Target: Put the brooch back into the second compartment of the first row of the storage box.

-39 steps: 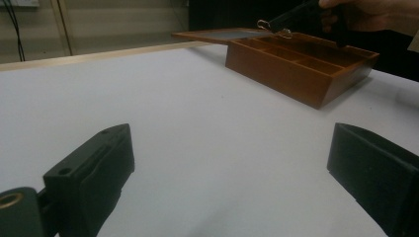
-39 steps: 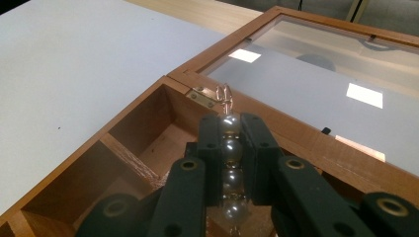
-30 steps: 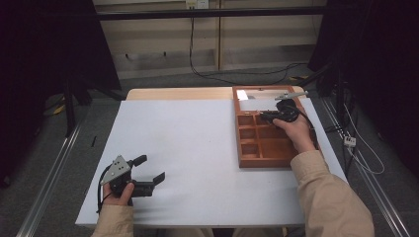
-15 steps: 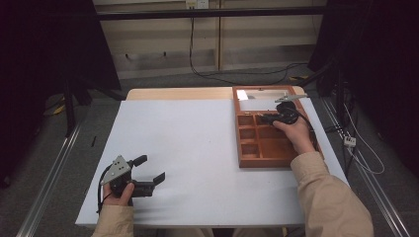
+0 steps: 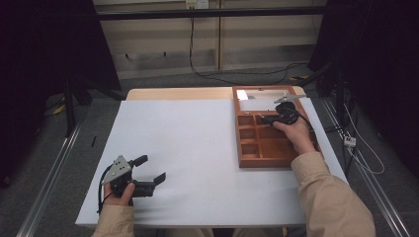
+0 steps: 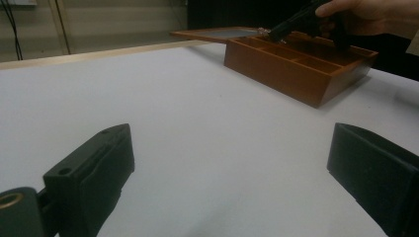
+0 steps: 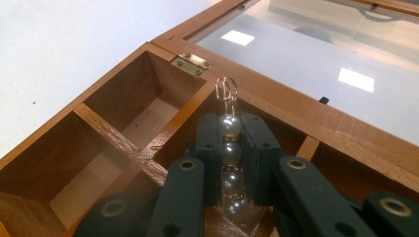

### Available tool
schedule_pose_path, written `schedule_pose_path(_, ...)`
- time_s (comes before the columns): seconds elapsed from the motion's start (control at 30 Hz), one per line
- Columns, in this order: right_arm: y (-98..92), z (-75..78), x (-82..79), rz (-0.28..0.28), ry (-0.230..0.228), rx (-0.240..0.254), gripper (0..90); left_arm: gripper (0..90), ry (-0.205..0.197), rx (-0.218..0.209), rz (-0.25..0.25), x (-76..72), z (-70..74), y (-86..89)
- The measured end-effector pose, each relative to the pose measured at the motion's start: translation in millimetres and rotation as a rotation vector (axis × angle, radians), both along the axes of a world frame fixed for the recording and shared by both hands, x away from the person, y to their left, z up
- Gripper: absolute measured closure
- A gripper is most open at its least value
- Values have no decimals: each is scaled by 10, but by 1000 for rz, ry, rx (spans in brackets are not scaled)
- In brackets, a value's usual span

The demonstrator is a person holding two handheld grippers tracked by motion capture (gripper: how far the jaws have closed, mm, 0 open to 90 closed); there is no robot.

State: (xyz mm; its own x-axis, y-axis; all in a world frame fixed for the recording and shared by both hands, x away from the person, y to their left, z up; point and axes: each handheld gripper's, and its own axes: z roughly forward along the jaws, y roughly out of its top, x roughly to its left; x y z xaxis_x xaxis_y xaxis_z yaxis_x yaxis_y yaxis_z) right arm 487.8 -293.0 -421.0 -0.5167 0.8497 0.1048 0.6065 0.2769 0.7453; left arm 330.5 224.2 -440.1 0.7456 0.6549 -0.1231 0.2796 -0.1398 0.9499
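My right gripper (image 7: 230, 148) is pinching a short string of pearls (image 7: 230, 163): I count four beads in a row between the two black jaws, with a small wire loop (image 7: 226, 94) sticking out past the tips. The jaws are pressed against the beads on both sides. The gripper hangs over the far end of one wooden box (image 7: 99, 128), just above the divider near the hinged edge. In this view I count one brass hinge (image 7: 192, 63) and three open compartments to the left of the jaws. The box's glass lid (image 7: 316, 64) lies folded back flat beyond it.

From the high view, the box (image 5: 247, 163) sits on the right side of the white table (image 5: 197, 148), with my right hand (image 5: 295, 134) resting over it.

My left gripper (image 5: 151, 170) is well apart, at the near left corner of the table, its two jaws spread wide with nothing between them.
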Motion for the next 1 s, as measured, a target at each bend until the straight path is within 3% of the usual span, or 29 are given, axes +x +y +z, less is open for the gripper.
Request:
schedule_pose_path(0.23, -8, 16, -13, -5, 2, 4, 755, 40, -1, 0, 1, 0, 0, 0)
schedule_pose_path(0.47, -20, 49, -44, -16, -3, 23, 645, 40, -6, 5, -4, 18, -1, 3)
schedule_pose_path(0.77, 11, 76, -69, -61, 3, 75, 354, 40, -1, -6, -2, -2, 7, 8)
schedule_pose_path(1.0, 85, 123, -131, -63, 7, 94, 234, 40, -1, -7, -4, 0, 6, 2)
